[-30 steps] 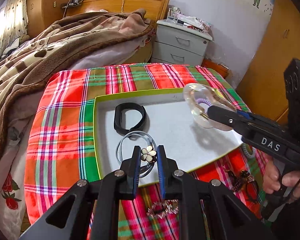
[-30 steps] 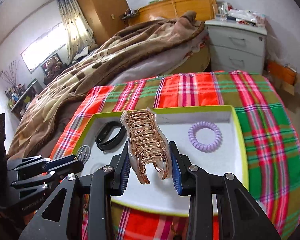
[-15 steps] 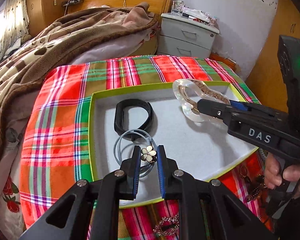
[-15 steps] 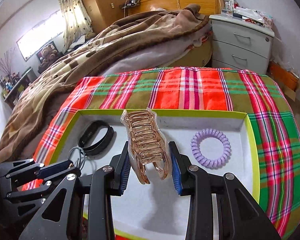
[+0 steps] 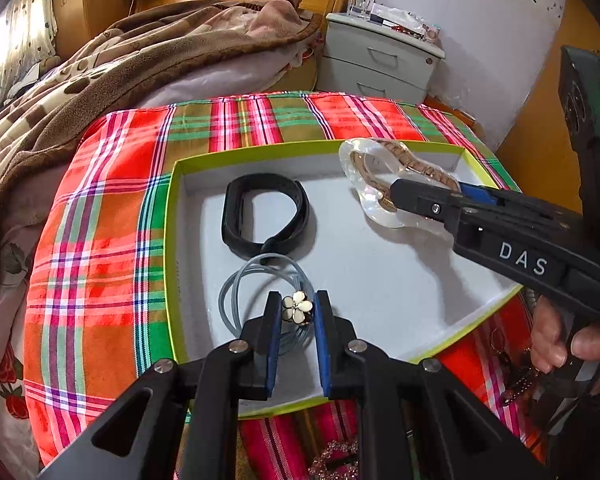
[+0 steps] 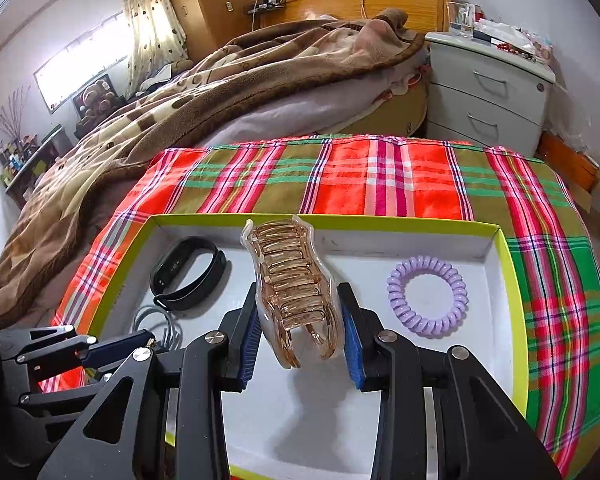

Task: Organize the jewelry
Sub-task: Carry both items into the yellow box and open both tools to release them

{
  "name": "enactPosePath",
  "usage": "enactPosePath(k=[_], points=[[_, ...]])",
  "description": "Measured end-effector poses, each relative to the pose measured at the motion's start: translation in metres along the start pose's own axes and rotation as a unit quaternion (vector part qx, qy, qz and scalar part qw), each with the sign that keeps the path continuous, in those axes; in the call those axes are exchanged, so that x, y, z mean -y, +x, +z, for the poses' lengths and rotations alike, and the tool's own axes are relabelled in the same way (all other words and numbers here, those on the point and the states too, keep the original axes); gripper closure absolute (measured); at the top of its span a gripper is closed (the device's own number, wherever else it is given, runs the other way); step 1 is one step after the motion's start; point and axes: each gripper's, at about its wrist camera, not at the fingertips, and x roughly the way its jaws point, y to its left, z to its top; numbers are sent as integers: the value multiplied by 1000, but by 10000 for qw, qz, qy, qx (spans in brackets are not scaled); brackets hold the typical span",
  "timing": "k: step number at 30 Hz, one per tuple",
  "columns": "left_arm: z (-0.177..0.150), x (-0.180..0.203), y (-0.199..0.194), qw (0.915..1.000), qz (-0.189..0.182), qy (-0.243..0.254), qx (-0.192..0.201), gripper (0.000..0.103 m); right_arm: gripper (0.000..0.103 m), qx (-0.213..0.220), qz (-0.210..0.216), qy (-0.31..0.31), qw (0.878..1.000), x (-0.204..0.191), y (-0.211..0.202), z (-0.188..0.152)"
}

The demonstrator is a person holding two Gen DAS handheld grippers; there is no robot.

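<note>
The left gripper (image 5: 296, 314) hides the near coils of the grey cord (image 5: 236, 292) whose flower charm (image 5: 297, 309) sits between its pads; below those pads, a sparkly brooch (image 5: 334, 462) on the plaid cloth (image 5: 100, 240) is cut by the bottom edge and half covered by the gripper's frame; to the right, under the right gripper (image 5: 396, 196), a dark beaded piece (image 5: 520, 380) is too blurred to name (an earring, perhaps); a hand (image 5: 560, 340) there is cropped by the edge. In the right wrist view, the hair claw (image 6: 296, 292) between the pads hides the tray (image 6: 512, 320) floor behind it.
</note>
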Motion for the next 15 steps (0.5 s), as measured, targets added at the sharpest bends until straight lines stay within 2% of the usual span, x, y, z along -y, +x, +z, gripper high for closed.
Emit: enactPosePath(k=[5, 14, 15], points=[[1, -1, 2, 10000, 7, -38, -28, 86, 66, 25, -24, -22, 10000, -2, 0, 0], [1, -1, 2, 10000, -49, -72, -41, 76, 66, 62, 7, -41, 10000, -1, -1, -1], [1, -1, 2, 10000, -52, -69, -41, 75, 62, 57, 21, -43, 10000, -2, 0, -1]])
